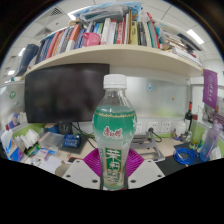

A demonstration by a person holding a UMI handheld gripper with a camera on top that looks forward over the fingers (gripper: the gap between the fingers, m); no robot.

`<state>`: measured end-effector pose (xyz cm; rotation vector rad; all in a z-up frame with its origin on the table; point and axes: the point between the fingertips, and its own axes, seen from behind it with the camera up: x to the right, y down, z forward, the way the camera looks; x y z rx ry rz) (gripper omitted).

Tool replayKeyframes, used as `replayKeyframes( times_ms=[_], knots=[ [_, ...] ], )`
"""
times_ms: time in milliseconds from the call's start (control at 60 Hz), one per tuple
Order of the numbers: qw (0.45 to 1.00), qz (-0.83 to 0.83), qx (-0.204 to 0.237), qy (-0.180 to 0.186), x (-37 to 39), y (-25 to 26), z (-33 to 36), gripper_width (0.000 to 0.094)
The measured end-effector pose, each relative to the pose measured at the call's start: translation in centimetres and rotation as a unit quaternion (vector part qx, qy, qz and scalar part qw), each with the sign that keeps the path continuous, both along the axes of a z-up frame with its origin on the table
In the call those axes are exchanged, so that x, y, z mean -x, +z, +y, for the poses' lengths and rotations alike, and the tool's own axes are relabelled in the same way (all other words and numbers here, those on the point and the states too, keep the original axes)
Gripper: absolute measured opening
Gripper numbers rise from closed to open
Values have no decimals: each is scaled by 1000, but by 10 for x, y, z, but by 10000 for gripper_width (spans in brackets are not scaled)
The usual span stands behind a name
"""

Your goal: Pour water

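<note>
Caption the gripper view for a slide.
Gripper shut on a clear plastic bottle with green label and white cap, raised before a cluttered desk.

the bottle (114, 130) stands upright between the fingers of the tool (113, 163), blocking the path straight ahead. open air lies to either side of it. beyond, a dark monitor (62, 95) and a loaded bookshelf (100, 55) close off the back. clutter crowds the tabletop (165, 150) at both flanks.
</note>
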<state>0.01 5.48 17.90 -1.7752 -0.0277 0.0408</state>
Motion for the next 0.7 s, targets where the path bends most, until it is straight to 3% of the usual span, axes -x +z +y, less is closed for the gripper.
replayKeyframes(
  times_ms=[150,317,450,500,533,617,700],
  knots=[
    [1000,-8,19,14,-18,-59,9,270],
    [999,3,-1,38,-19,-82,14,273],
    [999,8,14,51,-15,-112,12,264],
    [999,4,-6,49,-16,-105,12,309],
    [999,1,-5,49,-15,-106,13,322],
    [999,7,-6,51,-15,-106,13,464],
    [998,14,-2,57,-15,-106,14,523]
  ],
)
